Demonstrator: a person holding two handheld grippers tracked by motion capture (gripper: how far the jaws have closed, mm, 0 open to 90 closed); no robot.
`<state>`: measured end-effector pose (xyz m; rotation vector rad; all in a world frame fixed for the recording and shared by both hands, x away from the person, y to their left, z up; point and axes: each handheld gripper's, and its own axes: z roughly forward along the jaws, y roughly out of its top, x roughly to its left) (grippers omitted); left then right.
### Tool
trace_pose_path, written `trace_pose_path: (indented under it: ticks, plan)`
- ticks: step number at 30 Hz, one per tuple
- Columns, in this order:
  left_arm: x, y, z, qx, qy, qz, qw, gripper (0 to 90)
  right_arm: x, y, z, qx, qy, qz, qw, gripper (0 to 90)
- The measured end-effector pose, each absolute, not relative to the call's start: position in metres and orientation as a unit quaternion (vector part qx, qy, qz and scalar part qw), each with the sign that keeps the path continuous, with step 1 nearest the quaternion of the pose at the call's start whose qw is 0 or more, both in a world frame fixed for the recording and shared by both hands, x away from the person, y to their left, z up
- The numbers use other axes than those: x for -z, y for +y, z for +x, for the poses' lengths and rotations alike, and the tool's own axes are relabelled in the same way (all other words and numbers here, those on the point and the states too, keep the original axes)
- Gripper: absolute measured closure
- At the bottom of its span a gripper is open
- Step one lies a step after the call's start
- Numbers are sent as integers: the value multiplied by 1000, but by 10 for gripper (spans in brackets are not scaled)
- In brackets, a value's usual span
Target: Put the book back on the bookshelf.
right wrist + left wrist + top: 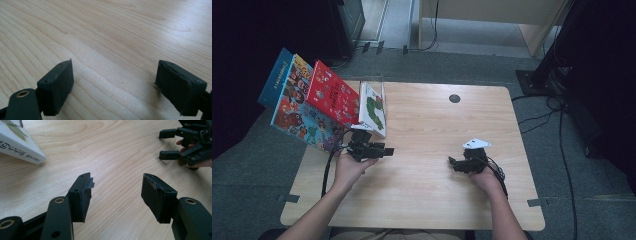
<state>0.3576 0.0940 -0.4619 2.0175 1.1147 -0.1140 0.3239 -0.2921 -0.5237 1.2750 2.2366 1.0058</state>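
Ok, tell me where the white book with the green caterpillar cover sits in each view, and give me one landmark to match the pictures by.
High view: the white book stands at the table's far left, last in the row of books, just beyond the left gripper.
Left gripper view: its lower corner lies at the top left, on the wood.
Right gripper view: not in it.
Shared landmark: the light wooden table.

On the table (pixel 422 170), the left tongs (pixel 379 151) rest open just below the white book (pixel 374 109), which leans on the red book (pixel 332 92); the right tongs (pixel 454 164) lie well apart from that white book
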Motion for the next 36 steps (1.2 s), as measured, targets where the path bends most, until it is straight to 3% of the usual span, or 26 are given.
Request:
trace_pose_path:
  ticks: [21,25,33,36]
  plan:
    - [501,76,363,34,425,824,374,407,524,-292,318,-359,795,452,186,147]
    - [504,75,362,34,425,820,382,411,524,-292,319,-359,795,452,186,147]
    - [510,69,355,-15,385,833,397,371,524,-293,319,-359,796,452,185,145]
    - [510,71,356,-4,392,827,402,362,524,-293,319,-359,796,452,186,145]
